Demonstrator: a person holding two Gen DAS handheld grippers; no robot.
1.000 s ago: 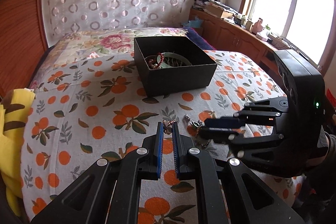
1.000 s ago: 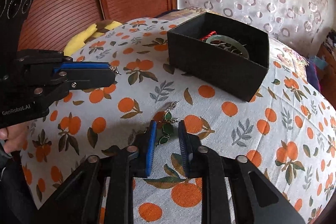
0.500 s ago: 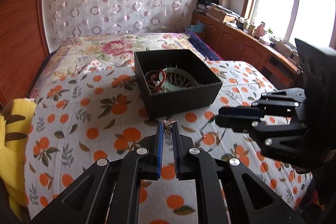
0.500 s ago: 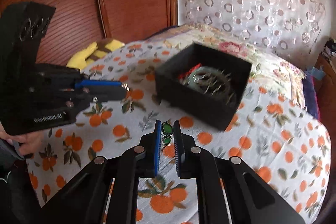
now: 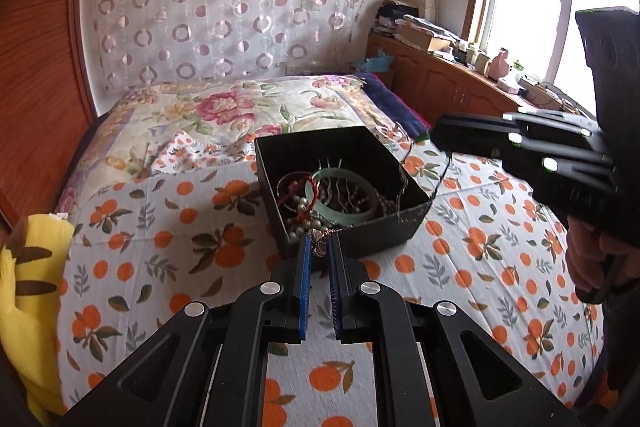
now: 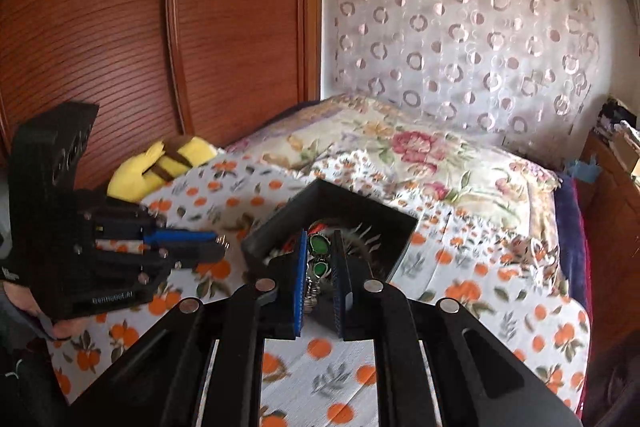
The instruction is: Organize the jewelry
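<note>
A black open box (image 5: 400, 163) stands on the orange-print bedspread and holds beads, a red cord and a pale green bangle (image 5: 340, 195). My left gripper (image 5: 319, 247) is shut on a small copper-wire piece of jewelry (image 5: 320, 241), held just before the box's near wall. My right gripper (image 6: 320, 251) is shut on a green-stone necklace (image 6: 319, 247) above the box (image 6: 360, 211). In the left wrist view the right gripper (image 5: 436, 137) hangs over the box's right side, a thin chain (image 5: 404, 179) trailing down. In the right wrist view the left gripper (image 6: 220, 247) is at the left.
A yellow plush toy (image 5: 28, 287) lies at the bed's left edge by the wooden headboard (image 6: 120, 27). A floral quilt (image 5: 220, 111) lies behind the box. A wooden cabinet (image 5: 440, 83) with clutter runs under the window at the right.
Both grippers have lifted their jewelry off the bedspread and moved forward to the box. The right gripper closed on the green necklace and now hangs over the box.
</note>
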